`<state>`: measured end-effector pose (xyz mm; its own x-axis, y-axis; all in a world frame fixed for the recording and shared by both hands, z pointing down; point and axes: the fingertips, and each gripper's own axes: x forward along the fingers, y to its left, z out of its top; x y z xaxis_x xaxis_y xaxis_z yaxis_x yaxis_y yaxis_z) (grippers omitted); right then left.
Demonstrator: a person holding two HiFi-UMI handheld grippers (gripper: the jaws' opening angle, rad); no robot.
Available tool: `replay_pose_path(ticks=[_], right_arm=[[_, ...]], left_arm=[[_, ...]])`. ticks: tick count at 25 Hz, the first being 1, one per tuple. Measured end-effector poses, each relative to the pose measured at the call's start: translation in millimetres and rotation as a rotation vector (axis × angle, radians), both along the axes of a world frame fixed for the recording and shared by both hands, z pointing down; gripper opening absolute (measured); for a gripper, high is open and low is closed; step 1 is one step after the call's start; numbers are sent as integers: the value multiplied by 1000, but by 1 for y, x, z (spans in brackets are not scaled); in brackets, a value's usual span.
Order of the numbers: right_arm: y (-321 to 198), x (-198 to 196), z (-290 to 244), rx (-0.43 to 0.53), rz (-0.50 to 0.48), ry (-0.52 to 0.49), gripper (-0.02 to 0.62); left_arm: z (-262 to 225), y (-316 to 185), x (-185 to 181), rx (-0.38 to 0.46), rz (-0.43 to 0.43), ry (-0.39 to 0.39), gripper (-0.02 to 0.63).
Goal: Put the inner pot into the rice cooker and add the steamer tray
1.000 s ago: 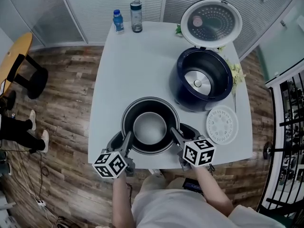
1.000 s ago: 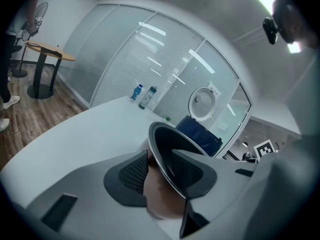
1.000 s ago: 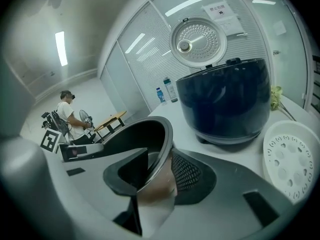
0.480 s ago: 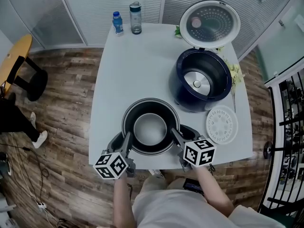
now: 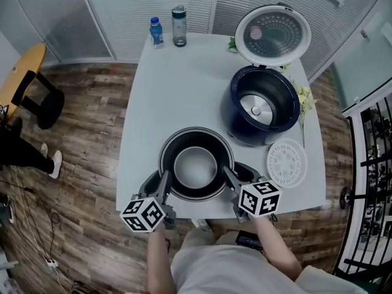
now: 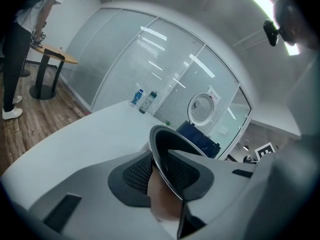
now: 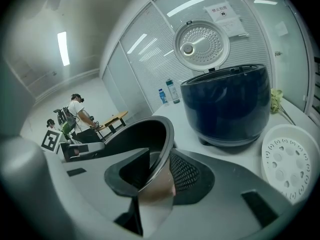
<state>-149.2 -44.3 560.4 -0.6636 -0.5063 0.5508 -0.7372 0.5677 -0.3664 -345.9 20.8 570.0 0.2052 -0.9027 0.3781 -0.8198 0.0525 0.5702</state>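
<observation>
Your left gripper point(image 5: 158, 185) and right gripper point(image 5: 234, 177) have just been closing and now clamp the pot point(image 5: 196, 167) rim; lifting unevenly could let it slip.

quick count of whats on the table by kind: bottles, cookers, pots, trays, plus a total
bottles: 2
rice cooker: 1
inner pot: 1
steamer tray: 1
total: 5
</observation>
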Motion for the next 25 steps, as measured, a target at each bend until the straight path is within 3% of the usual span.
replay_pose_path(ticks=[10, 25], right_arm=[[-1, -8, -26, 39, -10, -34, 135], [-9, -6, -84, 128, -7, -118, 124]], left_arm=[[-35, -1, -9, 71, -28, -52, 94], [-87, -7, -7, 173, -34, -55, 92]])
